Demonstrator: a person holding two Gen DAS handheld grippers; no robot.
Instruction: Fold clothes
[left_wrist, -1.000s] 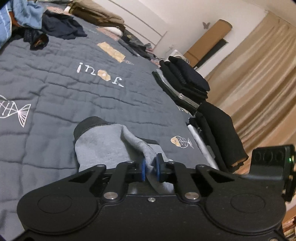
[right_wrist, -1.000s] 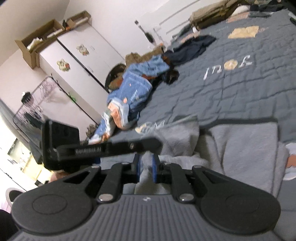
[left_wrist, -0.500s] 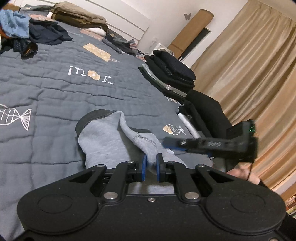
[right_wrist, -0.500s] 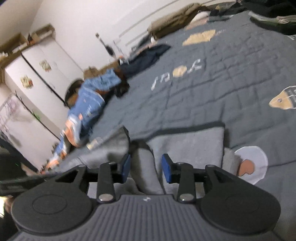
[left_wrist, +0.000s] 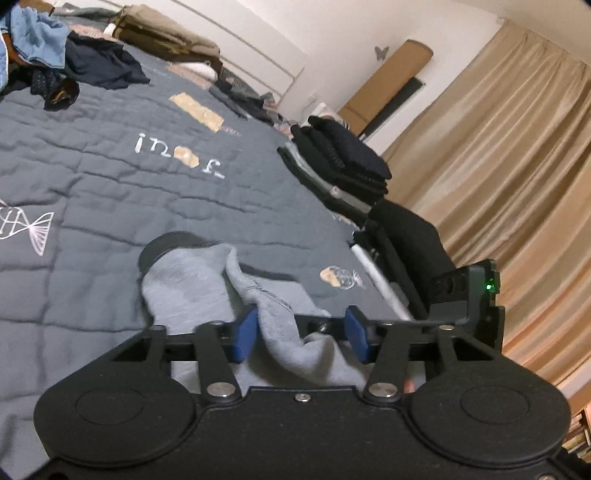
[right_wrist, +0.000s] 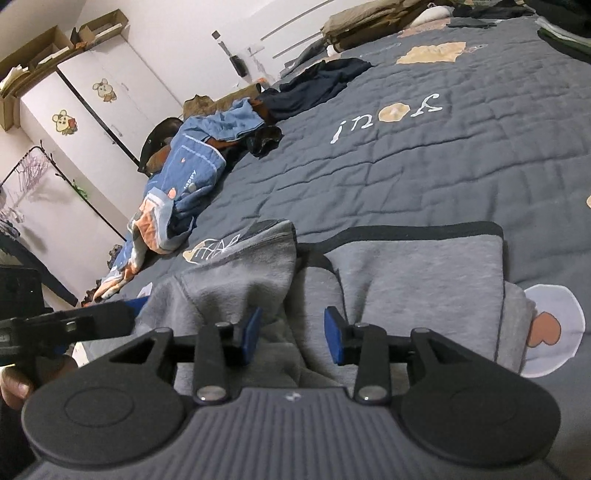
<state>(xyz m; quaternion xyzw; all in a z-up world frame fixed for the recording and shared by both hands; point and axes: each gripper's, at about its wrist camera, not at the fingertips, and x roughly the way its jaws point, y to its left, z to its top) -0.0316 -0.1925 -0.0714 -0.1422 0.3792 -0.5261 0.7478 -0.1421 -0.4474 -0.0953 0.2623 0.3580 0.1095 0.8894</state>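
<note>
Grey quilted bed (left_wrist: 110, 192), a grey sweatshirt (right_wrist: 417, 273) lying near its front edge.
Sweatshirt is fleece with dark trim, partly folded. Left gripper (left_wrist: 301, 334) has just been opening; a ridge of cloth lies between its parted pads, unpinched. Right gripper (right_wrist: 291, 338) also stands parted over the cloth. Only the left view shows folded black stacks (left_wrist: 343, 166) along the bed's edge; the right shows jeans (right_wrist: 192, 166).

Grey sweatshirt (right_wrist: 417, 273): soft, matt fleece cloth, black ribbed trim.
Quilt (left_wrist: 110, 177): dark grey stitched cloth, puffy, matt.
Left gripper (left_wrist: 301, 334) and right gripper (right_wrist: 291, 336): matt black plastic, blue rubbery pads, shiny metal screws.
Curtain (left_wrist: 517, 166): tan cloth, faint sheen.
Boxes (right_wrist: 40, 51): brown cardboard.
</note>
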